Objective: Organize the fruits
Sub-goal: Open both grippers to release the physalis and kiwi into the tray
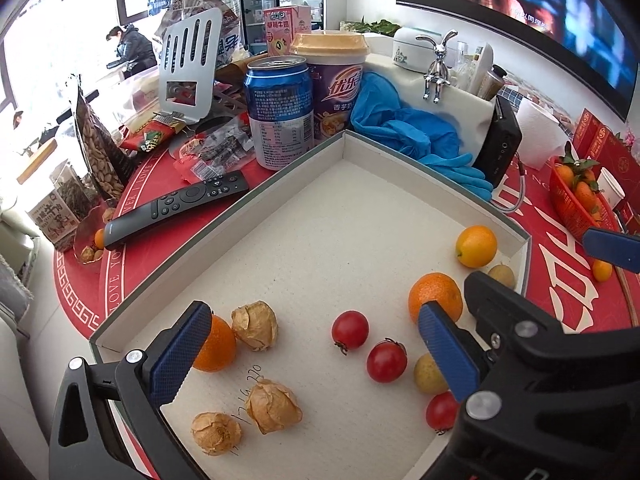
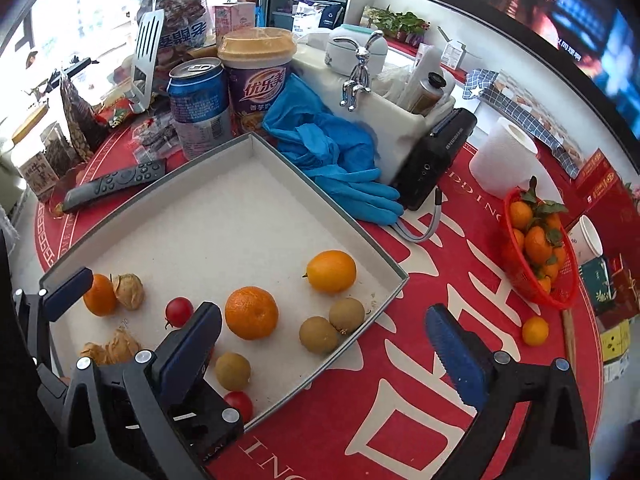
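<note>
Left gripper point(image 1: 316, 344): low over the tray's near end, fingers spread wide, holding nothing; 1 pad sits in front of a small orange point(image 1: 214, 344) at lower left, the other in front of the big mandarin point(image 1: 435, 298).
Right gripper point(image 2: 324, 344): also wide apart and holding nothing, straddling the tray's right corner, its right finger over the red mat point(image 2: 420, 420).
Fruits: 3 husked physalis point(image 1: 255, 327), 3 cherry tomatoes point(image 1: 350, 329), longans point(image 2: 319, 334) and a yellow-orange citrus point(image 2: 331, 271) lie loose in the white tray point(image 1: 224, 236).
Stray fruit: 1 kumquat point(image 2: 535, 331) on the mat beside the red basket point(image 2: 560, 300).
Writing: Chinese characters on the purple cup point(image 1: 338, 92); pencilled digits on the tray floor, not clearly legible.
</note>
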